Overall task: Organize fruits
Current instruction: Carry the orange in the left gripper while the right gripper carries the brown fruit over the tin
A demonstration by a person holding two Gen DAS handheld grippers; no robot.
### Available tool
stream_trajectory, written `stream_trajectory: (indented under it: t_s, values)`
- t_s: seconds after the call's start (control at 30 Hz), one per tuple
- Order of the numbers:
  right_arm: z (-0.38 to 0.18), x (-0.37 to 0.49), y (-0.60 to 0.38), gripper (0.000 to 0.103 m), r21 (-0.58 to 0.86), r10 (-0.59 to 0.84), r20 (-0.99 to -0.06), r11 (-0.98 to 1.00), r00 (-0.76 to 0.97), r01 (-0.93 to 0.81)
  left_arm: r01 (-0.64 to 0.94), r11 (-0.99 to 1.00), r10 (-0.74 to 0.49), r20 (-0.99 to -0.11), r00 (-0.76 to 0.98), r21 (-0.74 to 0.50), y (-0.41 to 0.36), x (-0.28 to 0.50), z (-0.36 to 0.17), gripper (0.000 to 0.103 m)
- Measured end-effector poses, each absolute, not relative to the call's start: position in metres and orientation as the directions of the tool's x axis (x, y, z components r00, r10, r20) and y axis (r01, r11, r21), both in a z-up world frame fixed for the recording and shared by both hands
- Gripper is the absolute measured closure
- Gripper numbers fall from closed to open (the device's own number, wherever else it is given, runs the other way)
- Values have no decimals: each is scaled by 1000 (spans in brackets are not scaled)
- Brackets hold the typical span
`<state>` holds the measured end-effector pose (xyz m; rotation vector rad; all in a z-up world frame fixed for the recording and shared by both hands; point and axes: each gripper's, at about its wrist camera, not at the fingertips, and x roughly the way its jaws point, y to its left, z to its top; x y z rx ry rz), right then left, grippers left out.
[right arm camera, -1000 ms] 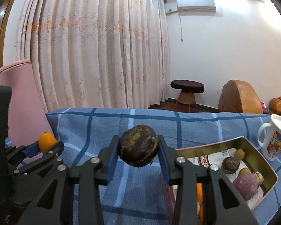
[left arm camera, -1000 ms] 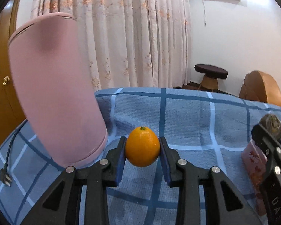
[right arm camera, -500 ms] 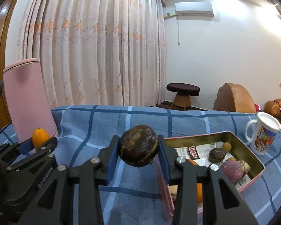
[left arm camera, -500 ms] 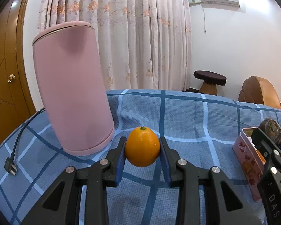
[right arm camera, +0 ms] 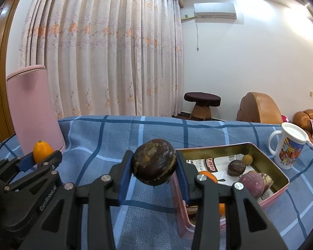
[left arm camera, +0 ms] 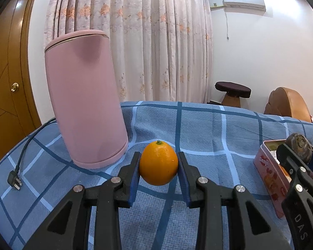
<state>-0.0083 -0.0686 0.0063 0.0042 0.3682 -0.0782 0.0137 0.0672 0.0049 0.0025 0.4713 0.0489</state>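
My left gripper [left arm camera: 158, 167] is shut on a small orange [left arm camera: 158, 163], held above the blue checked cloth; in the right wrist view the same orange [right arm camera: 42, 151] shows at the left. My right gripper [right arm camera: 154, 165] is shut on a dark brown round fruit [right arm camera: 154, 162], which also appears at the right edge of the left wrist view [left arm camera: 298, 147]. Just right of it lies a pink tin box [right arm camera: 282, 189] holding another dark fruit [right arm camera: 236, 168], a small tan fruit [right arm camera: 247, 159], a purple fruit [right arm camera: 252, 184] and part of an orange [right arm camera: 209, 176].
A tall pink cylinder [left arm camera: 84, 95] stands on the cloth at the left, with a black cord and plug [left arm camera: 14, 182] beside it. A white printed mug [right arm camera: 290, 145] sits right of the tin. Curtains, a stool and armchairs lie beyond the table's far edge.
Both grippers have drawn back from the pink cylinder and the table's far edge, each still holding its fruit. More of the tin and the mug has come into the right wrist view.
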Motion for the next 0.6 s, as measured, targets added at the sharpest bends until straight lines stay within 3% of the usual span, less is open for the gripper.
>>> stream_trajectory:
  t_s: [0.6]
  values:
    - [5, -12, -69, 60, -7, -74, -360, 997, 930, 77, -60, 998, 57, -448, 892, 9, 61, 1, 6, 67]
